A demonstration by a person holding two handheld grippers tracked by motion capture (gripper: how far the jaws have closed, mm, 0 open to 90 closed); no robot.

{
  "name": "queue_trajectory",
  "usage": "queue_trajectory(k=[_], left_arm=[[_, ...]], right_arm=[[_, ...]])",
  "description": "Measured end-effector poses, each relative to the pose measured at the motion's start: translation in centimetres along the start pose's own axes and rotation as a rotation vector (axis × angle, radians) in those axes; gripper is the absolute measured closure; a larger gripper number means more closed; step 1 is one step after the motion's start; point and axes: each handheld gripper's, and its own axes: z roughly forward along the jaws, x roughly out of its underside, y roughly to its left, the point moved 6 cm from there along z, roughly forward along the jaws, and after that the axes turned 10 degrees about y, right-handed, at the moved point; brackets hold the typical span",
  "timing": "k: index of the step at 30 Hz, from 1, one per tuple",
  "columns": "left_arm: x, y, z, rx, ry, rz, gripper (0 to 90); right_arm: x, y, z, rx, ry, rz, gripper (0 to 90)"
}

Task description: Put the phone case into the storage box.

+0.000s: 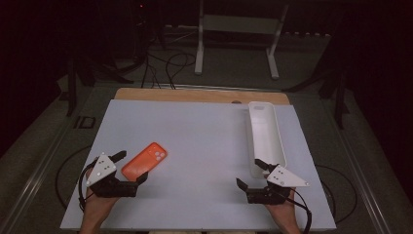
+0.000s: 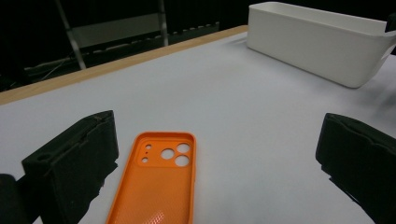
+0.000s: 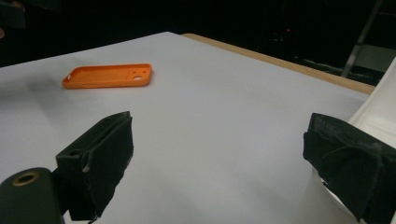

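Orange phone case (image 1: 144,163) lies flat on the white table (image 1: 195,141), camera cutouts facing up, near the front left. Left gripper (image 1: 130,167) sits low just behind it, jaws spread wide with the case's near end between them, pads not pressing it; the left gripper view shows gaps on both sides of the case (image 2: 156,182). Right gripper (image 1: 251,173) rests at the front right, jaws apart and holding nothing, one jaw just beside the near end of the long white bin (image 1: 265,136). Both hands stay at the table's front edge.
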Motion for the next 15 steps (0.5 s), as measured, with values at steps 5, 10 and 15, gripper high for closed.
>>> queue_trajectory(k=[5, 10, 15], left_arm=[[0.01, 0.02, -0.03, -0.003, 0.001, 0.001, 0.0], [0.04, 0.17, -0.18, -0.007, 0.000, -0.003, 0.0], [0.08, 0.42, -0.30, -0.017, 0.001, -0.004, 0.0]], right_arm=[[0.07, -0.04, 0.04, 0.003, 0.002, -0.005, 8.4], [0.04, -0.12, 0.02, 0.004, 0.000, -0.003, 8.4], [0.01, -0.07, 0.02, 0.007, -0.001, -0.002, 8.4]])
